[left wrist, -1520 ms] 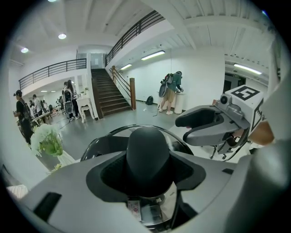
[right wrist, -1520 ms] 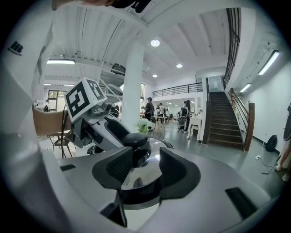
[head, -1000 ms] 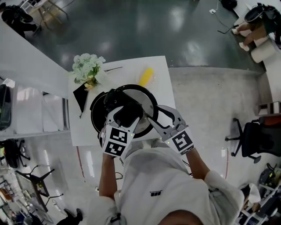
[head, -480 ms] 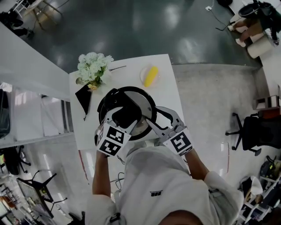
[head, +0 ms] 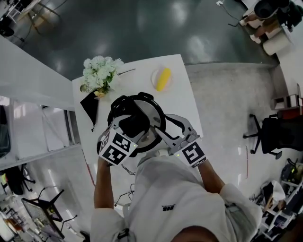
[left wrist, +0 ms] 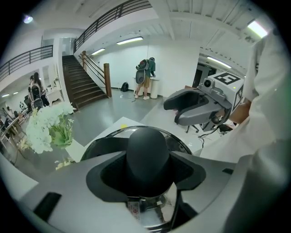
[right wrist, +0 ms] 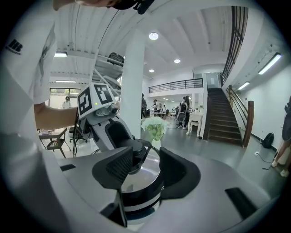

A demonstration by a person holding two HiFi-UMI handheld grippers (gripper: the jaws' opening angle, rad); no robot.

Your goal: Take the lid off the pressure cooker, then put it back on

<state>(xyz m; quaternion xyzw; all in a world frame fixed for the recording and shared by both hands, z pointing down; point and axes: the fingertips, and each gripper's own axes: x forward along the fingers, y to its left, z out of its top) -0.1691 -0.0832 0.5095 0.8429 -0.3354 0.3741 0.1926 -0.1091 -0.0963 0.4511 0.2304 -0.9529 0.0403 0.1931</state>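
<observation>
While the left hand-held gripper (left wrist: 148,172) clamps the lid knob (left wrist: 146,148), the right hand-held gripper (right wrist: 146,162) grips the cooker (right wrist: 136,195).

One cooker (head: 155,112), one bouquet (head: 99,73), two grippers (head: 135,124) (head: 165,126).

Lighting: bright, even, indoor. Sources: round ceiling lights (right wrist: 153,36) and strip lamps (left wrist: 129,41) overhead.

Glare: we log pale patches on the glossy floor (head: 142,28) and soft highlights on the steel lid (right wrist: 142,179) of the pressure cooker (right wrist: 138,197).

Shadows: soft and faint on the white table (head: 182,99).

Lid knob (left wrist: 148,154): near-black, little surface detail.

Distortion: in the 2 gripper views we note strong fisheye bending and a black round vignette; railings (left wrist: 113,13) curve.

Focus: distant figures small and hazy.

Head view: dimmer, sharp at centre.
</observation>
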